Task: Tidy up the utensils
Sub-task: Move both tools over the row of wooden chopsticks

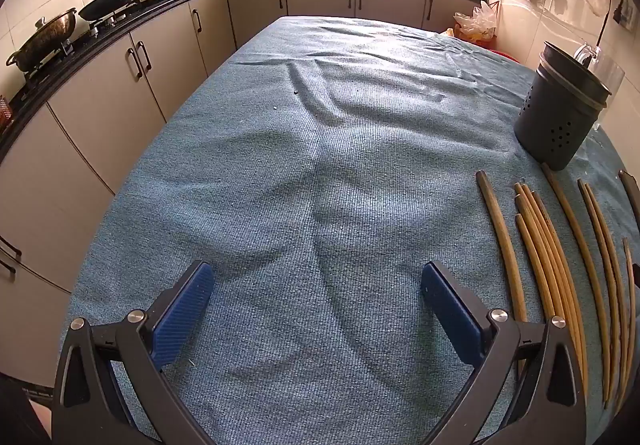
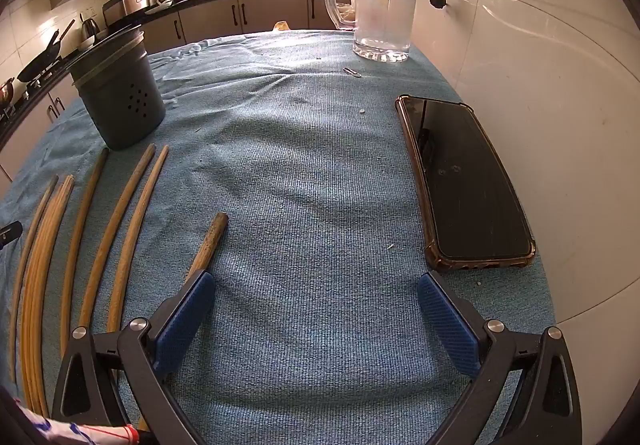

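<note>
Several wooden chopsticks (image 1: 548,253) lie in a row on the blue cloth, at the right of the left wrist view and at the left of the right wrist view (image 2: 116,221). A dark perforated utensil holder (image 1: 560,109) (image 2: 116,93) stands upright just beyond them. My left gripper (image 1: 316,285) hangs open over bare cloth, left of the chopsticks. My right gripper (image 2: 316,293) is open too, empty, with one short chopstick (image 2: 210,241) running under its left finger.
A phone in a brown case (image 2: 464,181) lies on the cloth by the tiled wall. A clear glass jug (image 2: 380,5) stands at the far end. Kitchen cabinets (image 1: 132,85) and a stove with pans line the left side. The cloth (image 1: 304,165) is wrinkled.
</note>
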Tool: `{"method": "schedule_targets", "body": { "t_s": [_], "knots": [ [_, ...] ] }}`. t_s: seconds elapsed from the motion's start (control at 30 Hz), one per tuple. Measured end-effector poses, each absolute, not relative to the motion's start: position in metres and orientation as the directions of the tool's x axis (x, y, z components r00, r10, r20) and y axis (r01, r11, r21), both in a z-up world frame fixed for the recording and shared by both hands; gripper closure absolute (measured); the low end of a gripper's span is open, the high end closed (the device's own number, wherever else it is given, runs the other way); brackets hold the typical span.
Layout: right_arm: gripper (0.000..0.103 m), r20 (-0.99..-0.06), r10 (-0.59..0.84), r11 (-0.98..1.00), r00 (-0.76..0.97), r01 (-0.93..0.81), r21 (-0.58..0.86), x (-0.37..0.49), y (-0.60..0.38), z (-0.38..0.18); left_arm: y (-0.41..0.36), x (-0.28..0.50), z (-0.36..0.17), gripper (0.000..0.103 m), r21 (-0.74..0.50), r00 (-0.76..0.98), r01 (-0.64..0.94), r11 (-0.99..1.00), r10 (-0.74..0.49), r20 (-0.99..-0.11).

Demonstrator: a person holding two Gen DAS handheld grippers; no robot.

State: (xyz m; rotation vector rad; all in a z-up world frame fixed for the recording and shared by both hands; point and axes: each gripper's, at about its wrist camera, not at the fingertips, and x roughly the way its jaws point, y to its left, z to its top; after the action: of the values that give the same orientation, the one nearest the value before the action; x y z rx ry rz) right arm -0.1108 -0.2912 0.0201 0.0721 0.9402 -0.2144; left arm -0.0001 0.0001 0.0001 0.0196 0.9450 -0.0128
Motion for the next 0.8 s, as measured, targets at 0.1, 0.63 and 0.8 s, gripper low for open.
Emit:
{"method": "schedule_targets", "body": {
  "t_s": [0.1, 0.63, 0.8],
  "knots": [
    [0.000, -0.808, -0.143, 0.977, 0.571, 0.213, -0.023, -0.111, -0.291, 0.019, 0.001, 0.000, 0.000, 0.000, 0.015, 0.587, 0.019, 1.000, 0.001, -0.810],
    [0.011, -0.819, -0.158, 0.975, 0.551, 0.220, -0.040, -0.112, -0.291, 0.022, 0.001, -0.050, 0.072, 0.000, 0.016, 0.743, -0.057, 0.998, 0.053, -0.667],
    [0.015, -0.777, -0.195, 0.968, 0.598, 0.244, -0.055, -0.137, -0.287, 0.046, -0.009, -0.076, 0.108, 0.000, 0.045, 0.818, -0.037, 0.998, 0.056, -0.572]
  ]
}}
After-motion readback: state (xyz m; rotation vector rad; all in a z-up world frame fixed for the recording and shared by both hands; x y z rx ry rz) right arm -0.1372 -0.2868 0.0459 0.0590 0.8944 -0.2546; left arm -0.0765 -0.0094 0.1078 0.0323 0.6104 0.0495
